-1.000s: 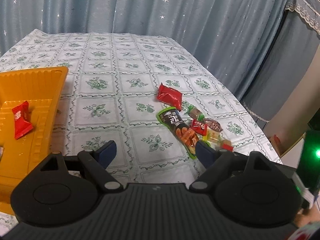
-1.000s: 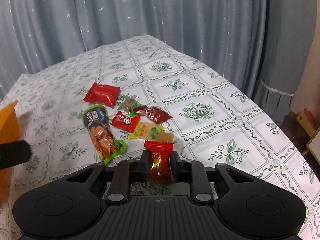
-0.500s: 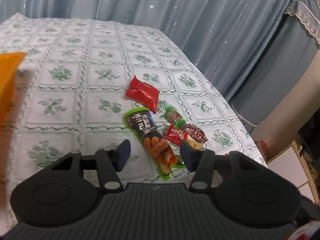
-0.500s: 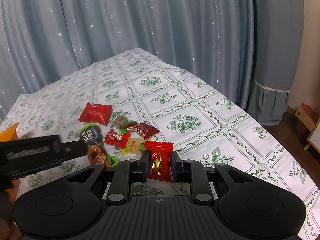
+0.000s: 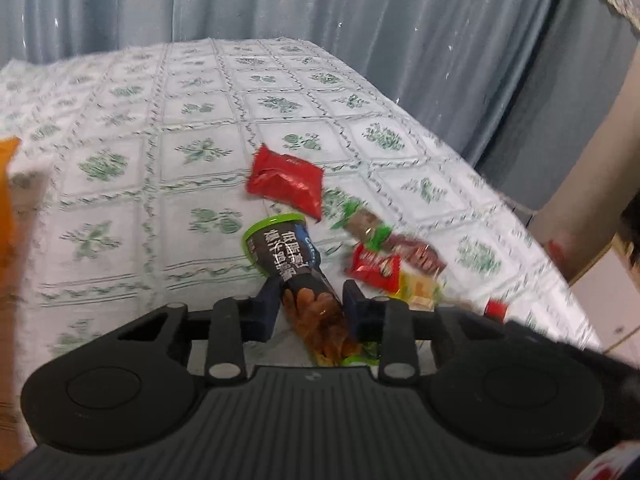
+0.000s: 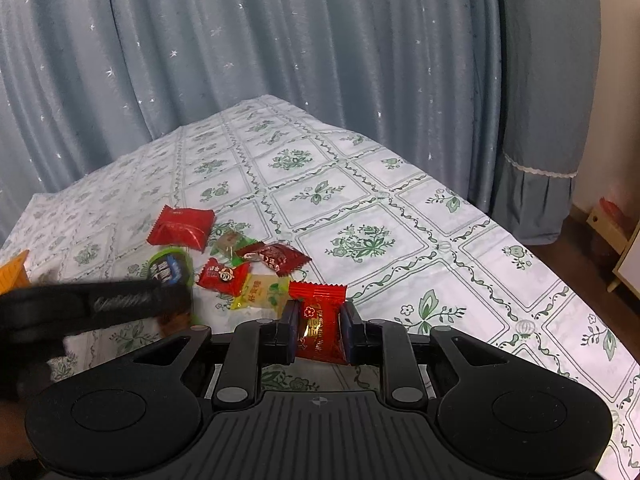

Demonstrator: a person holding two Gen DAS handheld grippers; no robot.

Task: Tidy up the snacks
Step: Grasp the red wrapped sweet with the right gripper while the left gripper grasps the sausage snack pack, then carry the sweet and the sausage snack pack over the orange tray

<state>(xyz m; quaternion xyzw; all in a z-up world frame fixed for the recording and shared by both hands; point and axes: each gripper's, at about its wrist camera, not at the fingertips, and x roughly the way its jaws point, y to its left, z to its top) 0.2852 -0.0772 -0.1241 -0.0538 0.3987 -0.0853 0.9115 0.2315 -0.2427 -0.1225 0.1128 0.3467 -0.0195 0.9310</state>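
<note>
My left gripper (image 5: 310, 304) has its jaws around the long green-edged dark snack packet (image 5: 292, 264), closed against its sides on the tablecloth. My right gripper (image 6: 319, 326) is shut on a red candy packet (image 6: 318, 320) and holds it above the table. A pile of snacks lies on the cloth: a large red packet (image 5: 286, 182), a small red candy (image 5: 374, 268), a dark red candy (image 5: 416, 254), a brown and green candy (image 5: 362, 222) and a yellow candy (image 5: 418, 290). In the right wrist view the left gripper (image 6: 100, 304) covers the green packet (image 6: 170, 266).
The orange tray (image 5: 6, 184) shows only as a corner at the far left edge; it also shows in the right wrist view (image 6: 14, 272). The table's right edge (image 5: 520, 216) drops off beside blue curtains. A light cabinet (image 6: 628, 252) stands on the floor at right.
My left gripper swung right from the tray to the snack pile and narrowed its jaws around the green-edged packet. My right gripper rose slightly, still holding the red candy.
</note>
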